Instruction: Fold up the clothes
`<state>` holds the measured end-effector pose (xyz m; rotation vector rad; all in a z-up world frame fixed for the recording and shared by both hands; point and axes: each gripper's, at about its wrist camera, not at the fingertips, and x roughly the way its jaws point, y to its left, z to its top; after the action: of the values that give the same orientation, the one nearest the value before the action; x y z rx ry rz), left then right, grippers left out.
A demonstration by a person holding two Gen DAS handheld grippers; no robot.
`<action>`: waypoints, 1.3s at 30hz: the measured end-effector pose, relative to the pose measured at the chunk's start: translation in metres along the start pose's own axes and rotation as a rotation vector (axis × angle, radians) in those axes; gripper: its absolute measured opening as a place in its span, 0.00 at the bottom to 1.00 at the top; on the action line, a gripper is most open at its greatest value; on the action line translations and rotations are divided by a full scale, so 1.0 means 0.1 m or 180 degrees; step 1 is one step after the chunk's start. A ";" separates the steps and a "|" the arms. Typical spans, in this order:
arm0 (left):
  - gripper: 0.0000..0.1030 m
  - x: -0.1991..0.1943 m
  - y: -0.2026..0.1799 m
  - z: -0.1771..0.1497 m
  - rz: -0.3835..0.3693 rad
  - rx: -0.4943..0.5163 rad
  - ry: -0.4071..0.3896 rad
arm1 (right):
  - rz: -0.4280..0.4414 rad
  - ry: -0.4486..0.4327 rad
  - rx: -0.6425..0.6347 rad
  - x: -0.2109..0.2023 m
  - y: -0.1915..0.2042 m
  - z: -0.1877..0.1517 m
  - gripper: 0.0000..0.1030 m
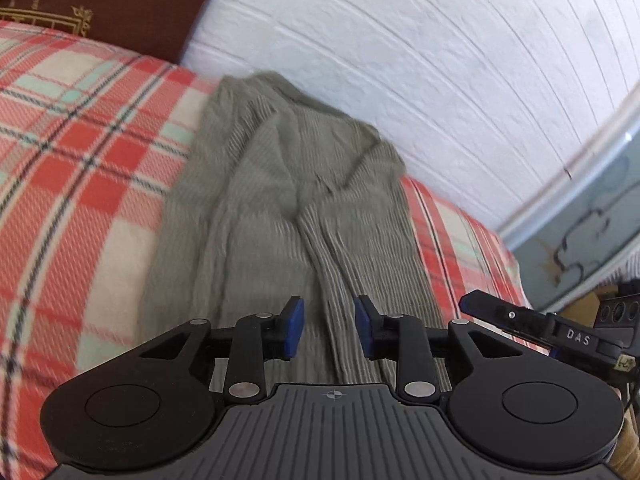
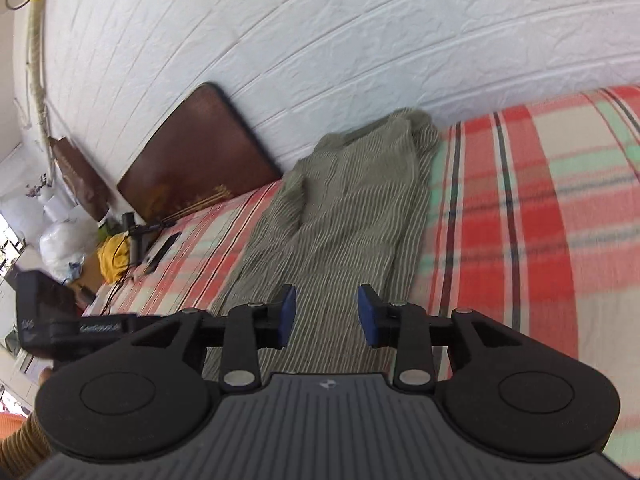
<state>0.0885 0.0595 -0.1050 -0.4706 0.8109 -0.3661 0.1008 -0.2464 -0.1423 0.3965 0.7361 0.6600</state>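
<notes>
Grey-green ribbed garment (image 1: 280, 208) on the plaid bed (image 1: 80, 184).
It reaches the bed's wall-side edge; left gripper (image 1: 329, 330) and right gripper (image 2: 327, 316) hover above, jaws apart, empty.

The left wrist view looks forward along its own fingers, low over the near end of a grey-green ribbed garment (image 1: 280, 200) on a plaid bedcover (image 1: 80, 168), facing the white brick-pattern wall (image 1: 400, 60). The other gripper's body pokes in at its right edge. The right wrist view sits likewise low and close over the same garment (image 2: 344, 208), facing the same wall (image 2: 320, 40), tilted so the bedcover (image 2: 520, 200) fills its right side. Both views share the garment, the bedcover, the wall and the dark brown headboard (image 2: 200, 152).
</notes>
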 end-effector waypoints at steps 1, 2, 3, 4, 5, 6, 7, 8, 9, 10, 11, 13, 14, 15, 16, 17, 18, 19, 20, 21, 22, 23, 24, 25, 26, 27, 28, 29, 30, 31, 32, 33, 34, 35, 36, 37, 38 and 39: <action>0.42 0.01 -0.02 -0.06 -0.0011 0.0021 0.0031 | -0.0019 -0.0003 -0.0008 -0.04 0.02 -0.07 0.38; 0.43 0.03 -0.03 -0.11 -0.0011 0.0033 0.0053 | -0.0038 -0.0007 -0.0015 -0.08 0.05 -0.14 0.38; 0.43 0.04 -0.05 -0.15 -0.0012 0.0045 0.0075 | -0.0058 -0.0010 -0.0023 -0.12 0.07 -0.21 0.38; 0.45 0.05 -0.05 -0.19 -0.0016 0.0039 0.0092 | -0.0074 0.0002 -0.0043 -0.14 0.09 -0.26 0.38; 0.46 0.06 -0.05 -0.21 -0.0025 0.0013 0.0099 | -0.0089 0.0021 -0.0069 -0.14 0.10 -0.29 0.38; 0.46 0.07 -0.04 -0.23 -0.0028 -0.0008 0.0096 | -0.0105 0.0039 -0.0094 -0.14 0.12 -0.33 0.38; 0.47 0.08 -0.04 -0.24 -0.0025 -0.0025 0.0086 | -0.0141 0.0045 -0.0122 -0.14 0.12 -0.35 0.38; 0.47 0.09 -0.03 -0.24 -0.0021 -0.0039 0.0077 | -0.0175 0.0041 -0.0129 -0.13 0.12 -0.36 0.38; 0.47 0.09 -0.03 -0.24 -0.0014 -0.0050 0.0070 | -0.0204 0.0036 -0.0127 -0.12 0.11 -0.37 0.38; 0.47 0.10 -0.02 -0.23 -0.0016 -0.0066 0.0071 | -0.0222 0.0014 -0.0105 -0.11 0.10 -0.36 0.38; 0.48 0.11 -0.01 -0.23 -0.0025 -0.0092 0.0082 | -0.0228 -0.0002 -0.0079 -0.09 0.08 -0.34 0.38; 0.47 0.14 -0.01 -0.21 -0.0054 -0.0116 0.0098 | -0.0243 -0.0015 -0.0045 -0.06 0.06 -0.33 0.38; 0.46 0.16 -0.01 -0.20 -0.0069 -0.0122 0.0104 | -0.0244 0.0003 -0.0043 -0.03 0.06 -0.33 0.38; 0.46 0.18 -0.01 -0.20 -0.0083 -0.0128 0.0108 | -0.0242 0.0027 -0.0043 0.00 0.05 -0.34 0.37; 0.39 0.19 -0.01 -0.20 -0.0091 -0.0137 0.0114 | -0.0240 0.0051 -0.0043 0.03 0.05 -0.34 0.37; 0.21 0.20 0.00 -0.19 -0.0094 -0.0149 0.0123 | -0.0239 0.0083 -0.0039 0.05 0.05 -0.35 0.32; 0.03 0.19 0.01 -0.19 -0.0102 -0.0169 0.0117 | -0.0236 0.0111 -0.0033 0.07 0.05 -0.35 0.16; 0.03 0.17 0.04 -0.18 -0.0116 -0.0197 0.0097 | -0.0231 0.0138 -0.0027 0.07 0.04 -0.35 0.07; 0.01 0.14 0.06 -0.18 -0.0130 -0.0225 0.0076 | -0.0223 0.0120 -0.0011 0.05 0.05 -0.35 0.04; 0.00 0.11 0.08 -0.17 -0.0139 -0.0242 0.0051 | -0.0183 0.0080 0.0015 0.01 0.05 -0.35 0.04; 0.00 0.07 0.11 -0.15 -0.0143 -0.0250 0.0021 | -0.0142 0.0044 0.0053 -0.02 0.04 -0.34 0.04; 0.00 0.05 0.14 -0.14 -0.0136 -0.0256 0.0006 | -0.0119 0.0028 0.0089 -0.05 0.03 -0.34 0.04; 0.00 0.05 0.17 -0.14 -0.0123 -0.0257 0.0017 | -0.0108 0.0027 0.0109 -0.06 0.01 -0.33 0.03; 0.00 0.06 0.19 -0.16 -0.0115 -0.0254 0.0043 | -0.0123 0.0042 0.0111 -0.04 0.00 -0.34 0.03; 0.00 0.08 0.21 -0.17 -0.0107 -0.0250 0.0068 | -0.0147 0.0063 0.0107 -0.03 -0.01 -0.35 0.02; 0.00 0.10 0.24 -0.18 -0.0099 -0.0246 0.0093 | -0.0190 0.0089 0.0115 0.00 -0.02 -0.37 0.02; 0.00 0.11 0.26 -0.19 -0.0091 -0.0243 0.0118 | -0.0229 0.0117 0.0150 0.04 -0.04 -0.39 0.02; 0.00 0.12 0.28 -0.20 -0.0091 -0.0260 0.0141 | -0.0263 0.0145 0.0194 0.07 -0.07 -0.41 0.02; 0.00 0.13 0.30 -0.21 -0.0100 -0.0297 0.0162 | -0.0298 0.0173 0.0239 0.11 -0.09 -0.43 0.03; 0.08 0.14 0.32 -0.22 -0.0108 -0.0334 0.0184 | -0.0296 0.0170 0.0280 0.11 -0.11 -0.45 0.04; 0.16 0.11 0.33 -0.23 -0.0109 -0.0346 0.0178 | -0.0280 0.0154 0.0320 0.10 -0.11 -0.46 0.06; 0.25 0.04 0.32 -0.22 -0.0101 -0.0335 0.0147 | -0.0279 0.0112 0.0338 0.06 -0.11 -0.46 0.10; 0.27 -0.03 0.32 -0.22 -0.0094 -0.0323 0.0117 | -0.0267 0.0053 0.0351 -0.02 -0.09 -0.46 0.12; 0.27 -0.09 0.31 -0.22 -0.0086 -0.0311 0.0086 | -0.0249 -0.0009 0.0365 -0.11 -0.08 -0.46 0.17; 0.28 -0.17 0.30 -0.23 -0.0071 -0.0284 0.0059 | -0.0214 -0.0037 0.0379 -0.20 -0.04 -0.50 0.19; 0.35 -0.27 0.28 -0.25 -0.0048 -0.0243 0.0038 | -0.0171 -0.0051 0.0392 -0.30 0.02 -0.56 0.20; 0.42 -0.36 0.25 -0.28 -0.0039 -0.0192 0.0029 | -0.0128 -0.0065 0.0406 -0.40 0.07 -0.62 0.22; 0.43 -0.44 0.20 -0.33 -0.0055 -0.0124 0.0034 | -0.0085 -0.0079 0.0419 -0.50 0.12 -0.67 0.26</action>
<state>0.0376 0.0891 -0.1088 -0.5126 0.8259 -0.3696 0.0191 -0.2644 -0.1571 0.5140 0.7623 0.5821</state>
